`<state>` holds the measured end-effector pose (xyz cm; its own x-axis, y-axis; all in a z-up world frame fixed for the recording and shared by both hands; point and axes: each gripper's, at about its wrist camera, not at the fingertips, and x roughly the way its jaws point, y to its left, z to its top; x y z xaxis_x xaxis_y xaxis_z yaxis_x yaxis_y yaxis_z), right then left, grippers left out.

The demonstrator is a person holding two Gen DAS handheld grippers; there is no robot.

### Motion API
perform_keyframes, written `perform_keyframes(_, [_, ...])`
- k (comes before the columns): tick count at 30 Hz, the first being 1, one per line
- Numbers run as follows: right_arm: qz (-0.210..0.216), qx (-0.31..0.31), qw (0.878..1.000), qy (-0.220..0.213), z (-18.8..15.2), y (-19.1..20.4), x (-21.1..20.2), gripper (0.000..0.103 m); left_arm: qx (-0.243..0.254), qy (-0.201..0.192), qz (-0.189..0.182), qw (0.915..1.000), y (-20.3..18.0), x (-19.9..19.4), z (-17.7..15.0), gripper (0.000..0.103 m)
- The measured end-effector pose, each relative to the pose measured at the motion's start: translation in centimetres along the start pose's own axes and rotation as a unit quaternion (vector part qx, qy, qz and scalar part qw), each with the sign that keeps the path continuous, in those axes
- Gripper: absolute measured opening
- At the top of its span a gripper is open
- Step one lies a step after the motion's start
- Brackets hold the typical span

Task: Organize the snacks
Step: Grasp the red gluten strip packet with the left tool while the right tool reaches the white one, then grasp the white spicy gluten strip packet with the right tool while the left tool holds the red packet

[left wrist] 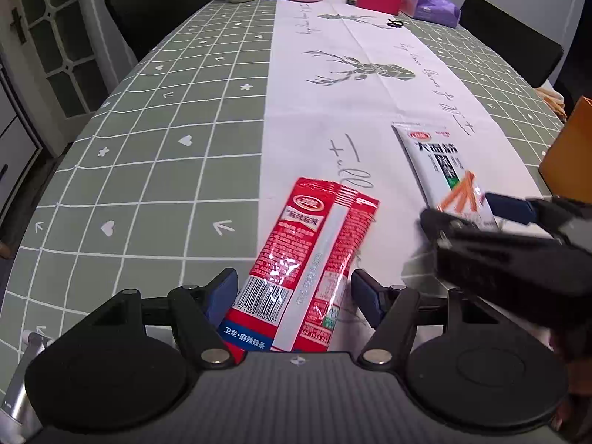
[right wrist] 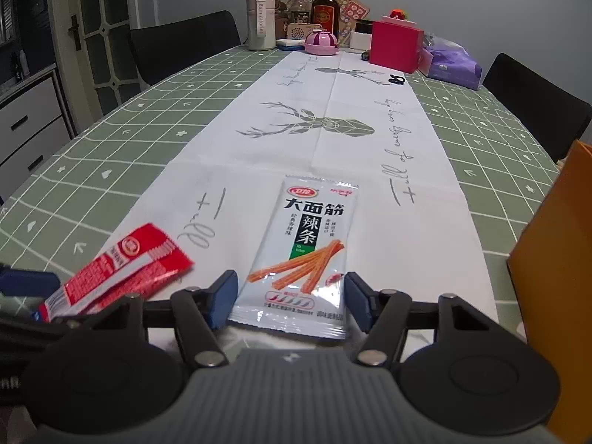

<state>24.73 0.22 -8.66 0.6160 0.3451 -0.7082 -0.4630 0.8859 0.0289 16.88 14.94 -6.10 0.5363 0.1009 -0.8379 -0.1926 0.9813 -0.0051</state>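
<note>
A red snack packet lies flat on the white table runner, its near end between the open fingers of my left gripper. It also shows in the right wrist view at the left. A white snack packet with orange sticks printed on it lies on the runner, its near end between the open fingers of my right gripper. In the left wrist view the white packet lies to the right, with my right gripper around its near end. Neither packet is lifted.
An orange box stands at the right table edge, also in the left wrist view. Bottles, a pink box, a pink bowl and a purple bag crowd the far end. Black chairs flank the green checked tablecloth.
</note>
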Motion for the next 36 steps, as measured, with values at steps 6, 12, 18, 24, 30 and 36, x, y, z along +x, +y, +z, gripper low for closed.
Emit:
perform_keyframes(6, [0.017,-0.018,1.0,0.007,-4.1,-1.3,-4.4,0.06,0.017,0.008,-0.015,0.9997,-1.3,-0.7,-0.9,0.078])
perform_keyframes(12, [0.038,-0.042,0.998,0.036,-7.3,-2.7,-8.4,0.061,0.034,0.013,-0.038,0.9986,-2.6,-1.6,-2.1,0.078])
perform_keyframes(18, [0.029,-0.042,0.998,0.044,-8.9,-3.6,-10.2,0.065,0.06,0.015,-0.056,0.9965,-4.0,-2.1,-3.2,0.084])
perform_keyframes(24, [0.008,-0.037,0.999,0.019,-8.5,-3.3,-10.3,0.082,0.071,-0.014,-0.076,0.9945,-4.5,-2.2,-3.7,0.087])
perform_keyframes(30, [0.007,0.027,0.999,0.018,-7.2,-4.3,-8.9,0.084,0.092,-0.028,-0.084,0.9919,-4.9,-1.9,-3.8,0.094])
perform_keyframes(36, [-0.004,0.023,0.999,0.023,-7.4,-4.1,-8.0,0.074,0.133,-0.039,-0.071,0.9878,-5.7,-1.7,-4.2,0.096])
